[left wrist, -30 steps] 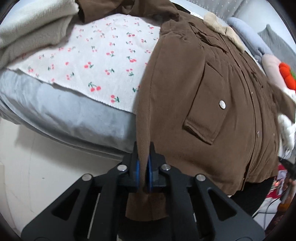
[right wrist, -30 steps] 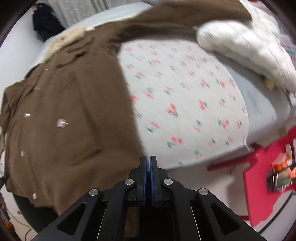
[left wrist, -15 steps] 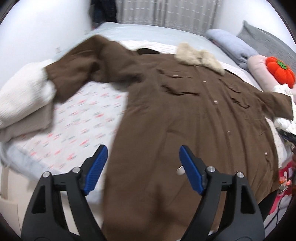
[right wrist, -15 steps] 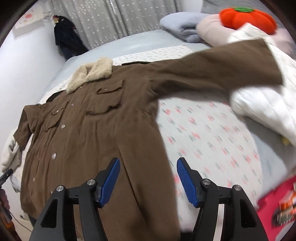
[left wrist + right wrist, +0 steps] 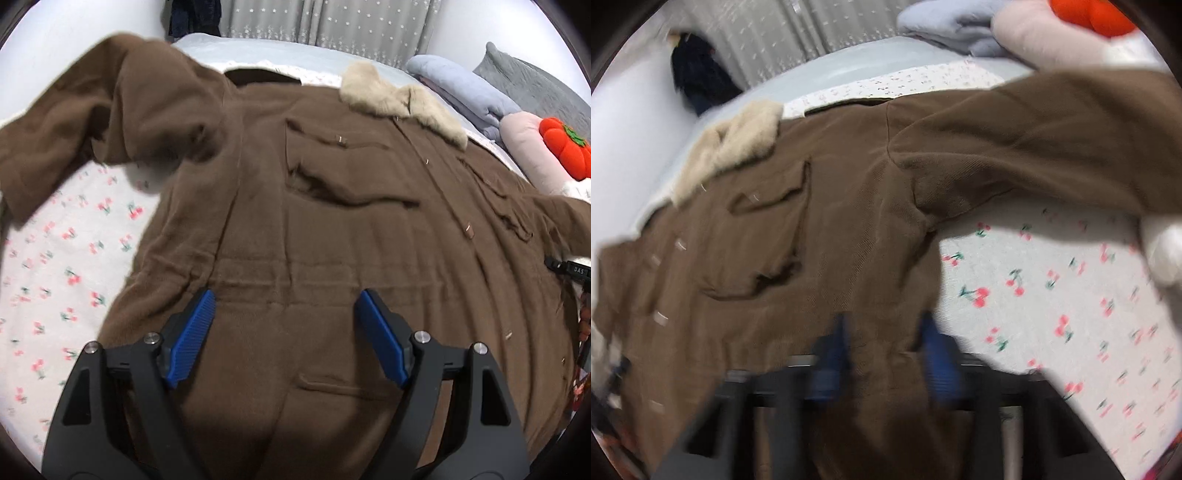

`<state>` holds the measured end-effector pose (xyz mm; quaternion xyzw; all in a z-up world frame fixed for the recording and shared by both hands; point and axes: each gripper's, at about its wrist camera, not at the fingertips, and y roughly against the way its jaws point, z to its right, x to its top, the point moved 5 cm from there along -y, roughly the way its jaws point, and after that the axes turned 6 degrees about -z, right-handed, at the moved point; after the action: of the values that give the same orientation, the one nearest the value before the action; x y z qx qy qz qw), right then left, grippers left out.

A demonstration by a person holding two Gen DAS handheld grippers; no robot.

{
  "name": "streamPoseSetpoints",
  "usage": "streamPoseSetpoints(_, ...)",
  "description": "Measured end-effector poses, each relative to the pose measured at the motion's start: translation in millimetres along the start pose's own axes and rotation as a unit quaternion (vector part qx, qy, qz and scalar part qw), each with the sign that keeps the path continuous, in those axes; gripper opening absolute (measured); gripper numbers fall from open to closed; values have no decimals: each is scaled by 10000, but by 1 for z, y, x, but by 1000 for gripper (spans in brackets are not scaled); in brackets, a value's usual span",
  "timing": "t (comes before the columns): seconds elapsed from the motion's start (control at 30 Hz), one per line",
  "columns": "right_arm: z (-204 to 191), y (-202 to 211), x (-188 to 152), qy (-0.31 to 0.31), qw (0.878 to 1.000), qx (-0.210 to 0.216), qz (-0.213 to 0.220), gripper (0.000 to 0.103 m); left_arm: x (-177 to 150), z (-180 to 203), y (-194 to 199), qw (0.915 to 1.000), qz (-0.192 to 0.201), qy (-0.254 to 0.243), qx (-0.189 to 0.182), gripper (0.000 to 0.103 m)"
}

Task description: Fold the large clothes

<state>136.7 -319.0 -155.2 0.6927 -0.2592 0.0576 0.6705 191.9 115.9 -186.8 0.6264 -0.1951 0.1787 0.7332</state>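
Observation:
A large brown coat (image 5: 332,229) with a beige fur collar (image 5: 399,99) lies spread front-up on the bed, sleeves out to both sides. My left gripper (image 5: 284,310) is open and empty, just above the coat's waist seam. In the right wrist view the coat (image 5: 812,240) fills the middle, with the collar (image 5: 731,147) at the upper left and one sleeve (image 5: 1052,140) stretched right. My right gripper (image 5: 886,332) is blurred, its blue pads apart, over the coat's right side edge, holding nothing.
A cherry-print sheet (image 5: 62,266) covers the bed (image 5: 266,51); it also shows in the right wrist view (image 5: 1052,295). Folded blue bedding (image 5: 465,92), a pink pillow (image 5: 532,147) and an orange pumpkin cushion (image 5: 565,144) lie at the head. Curtains (image 5: 332,29) hang behind.
Both grippers were shut on the coat's lower hem a second ago. They opened, let it go, and have moved forward over the coat toward its waist.

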Motion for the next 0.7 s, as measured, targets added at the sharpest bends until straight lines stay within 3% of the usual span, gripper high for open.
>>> streamPoseSetpoints(0.1, -1, 11, -6, 318, 9972, -577, 341, 15, -4, -4, 2, 9998, 102, 9, -174, 81)
streamPoseSetpoints(0.2, 18, -13, -7, -171, 9983, -522, 177, 16, -5, -5, 0, 9998, 84, -46, -185, 81)
streamPoseSetpoints(0.33, 8, -5, -10, 42, 9965, -778, 300, 21, -7, -7, 1, 9997, 37, -239, 0, 82)
streamPoseSetpoints(0.43, 4, 20, -16, 71, 9955, -794, 509, 41, -6, -3, 11, 9994, -55, -301, 176, 81)
streamPoseSetpoints(0.57, -26, 55, -18, 420, 9908, -794, 1008, 58, 10, 22, 27, 9993, -4, -238, -273, 81)
streamPoseSetpoints(0.63, -55, 57, -15, 677, 9904, -626, 1025, 70, 22, 46, 25, 9984, 66, -420, -368, 82)
streamPoseSetpoints(0.7, -76, 49, -15, 896, 9913, -395, 875, 73, 31, 66, 15, 9972, 156, -677, -287, 82)
